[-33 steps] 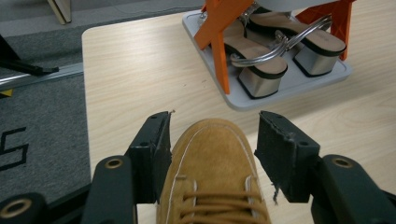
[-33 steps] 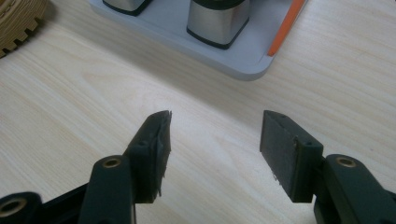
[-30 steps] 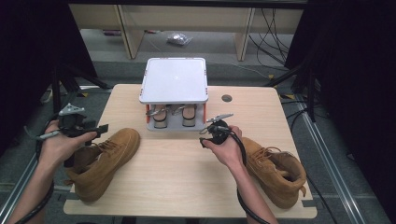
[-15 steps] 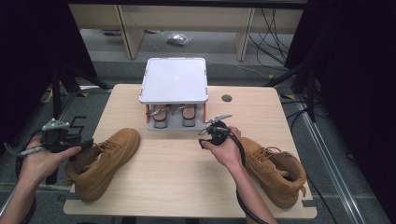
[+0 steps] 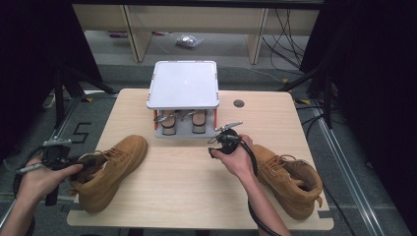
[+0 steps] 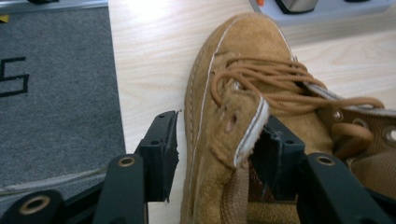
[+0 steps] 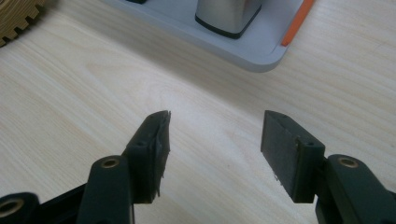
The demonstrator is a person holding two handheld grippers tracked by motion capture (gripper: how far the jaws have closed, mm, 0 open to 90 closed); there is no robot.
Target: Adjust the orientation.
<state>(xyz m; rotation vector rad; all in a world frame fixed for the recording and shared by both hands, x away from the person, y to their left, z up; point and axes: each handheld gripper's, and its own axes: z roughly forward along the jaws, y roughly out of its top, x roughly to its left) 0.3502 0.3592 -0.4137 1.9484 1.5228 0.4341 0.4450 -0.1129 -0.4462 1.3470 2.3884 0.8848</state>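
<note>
At seven o'clock on the table [image 5: 187, 172], the left gripper [image 6: 212, 154] is closing around the soft, bulky left boot's [image 6: 233, 116] collar, not yet pinching; the right gripper [image 7: 212, 154] is hovering agape, empty.

Matt tan suede on the boot [image 6: 219, 140] at the table's left edge, napped and slightly rough, with pale stitching and woven cord laces [image 6: 261, 77]. Same suede on the second boot [image 5: 287, 179] near the right front corner. Pale wood-grain tabletop [image 7: 93, 88], smooth, faint sheen. Matt black plastic jaws. Smooth grey plastic stand [image 5: 183, 84] towards the back edge; brushed metal piece [image 7: 226, 16] on its base.
</note>
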